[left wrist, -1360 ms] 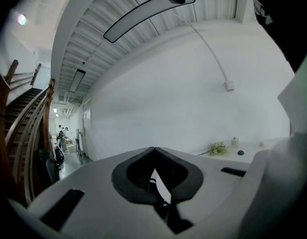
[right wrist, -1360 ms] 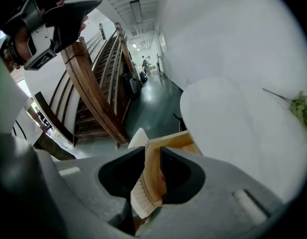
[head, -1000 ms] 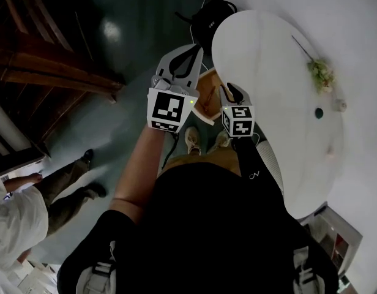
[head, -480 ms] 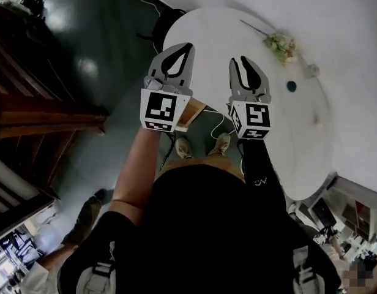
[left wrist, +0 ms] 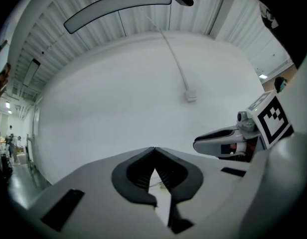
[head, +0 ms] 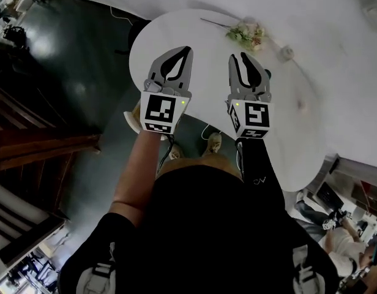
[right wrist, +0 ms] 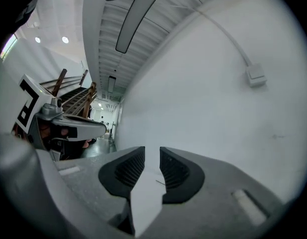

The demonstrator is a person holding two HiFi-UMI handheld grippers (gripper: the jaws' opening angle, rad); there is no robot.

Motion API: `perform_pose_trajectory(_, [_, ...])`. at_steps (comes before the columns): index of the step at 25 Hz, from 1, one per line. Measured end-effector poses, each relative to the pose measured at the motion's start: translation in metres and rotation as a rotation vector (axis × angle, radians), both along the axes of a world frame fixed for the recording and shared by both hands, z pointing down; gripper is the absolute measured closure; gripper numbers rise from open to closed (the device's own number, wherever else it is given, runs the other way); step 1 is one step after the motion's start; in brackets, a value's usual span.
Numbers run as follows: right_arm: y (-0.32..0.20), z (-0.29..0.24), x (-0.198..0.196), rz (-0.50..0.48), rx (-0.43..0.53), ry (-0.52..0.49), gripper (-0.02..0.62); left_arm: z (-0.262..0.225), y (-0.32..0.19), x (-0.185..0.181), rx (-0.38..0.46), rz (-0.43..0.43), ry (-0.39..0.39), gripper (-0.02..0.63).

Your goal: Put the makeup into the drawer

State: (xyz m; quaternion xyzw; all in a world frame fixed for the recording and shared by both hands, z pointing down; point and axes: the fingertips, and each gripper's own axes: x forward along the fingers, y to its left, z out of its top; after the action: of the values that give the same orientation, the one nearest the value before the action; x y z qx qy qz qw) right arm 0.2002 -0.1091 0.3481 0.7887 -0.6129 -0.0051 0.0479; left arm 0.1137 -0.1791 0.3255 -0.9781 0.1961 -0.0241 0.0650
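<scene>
Since second ago: both grippers lifted from above floor to over round white table (head: 176,32); spray of pale flowers (head: 245,34) slid left in head view. Left gripper (head: 185,52) on bare forearm, right gripper (head: 238,57) on black sleeve, side by side, pointing level ahead. Left jaws tip to tip, empty. Right jaws narrow gap apart, nothing between. Small pale jar (head: 287,52) and small pinkish item (head: 302,106) on table beyond right gripper; which is makeup cannot tell
</scene>
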Motion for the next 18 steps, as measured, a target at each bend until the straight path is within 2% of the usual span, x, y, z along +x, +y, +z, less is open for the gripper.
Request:
perform_pose_trajectory(6, [0.054,0.004,0.065,0.139,-0.015,0.000,0.515,0.003,0.044,0.075,-0.006,0.141,0.011,0.599])
perform_pose_trajectory(13, [0.117,0.007,0.125,0.276,-0.024,-0.006,0.515,0.010,0.085,0.141,-0.017,0.257,0.006,0.600])
perform_pose_trajectory(18, [0.126,0.028,0.153,0.272,-0.073,-0.068,0.515,0.016,0.100,0.170,-0.018,0.290,-0.014,0.599])
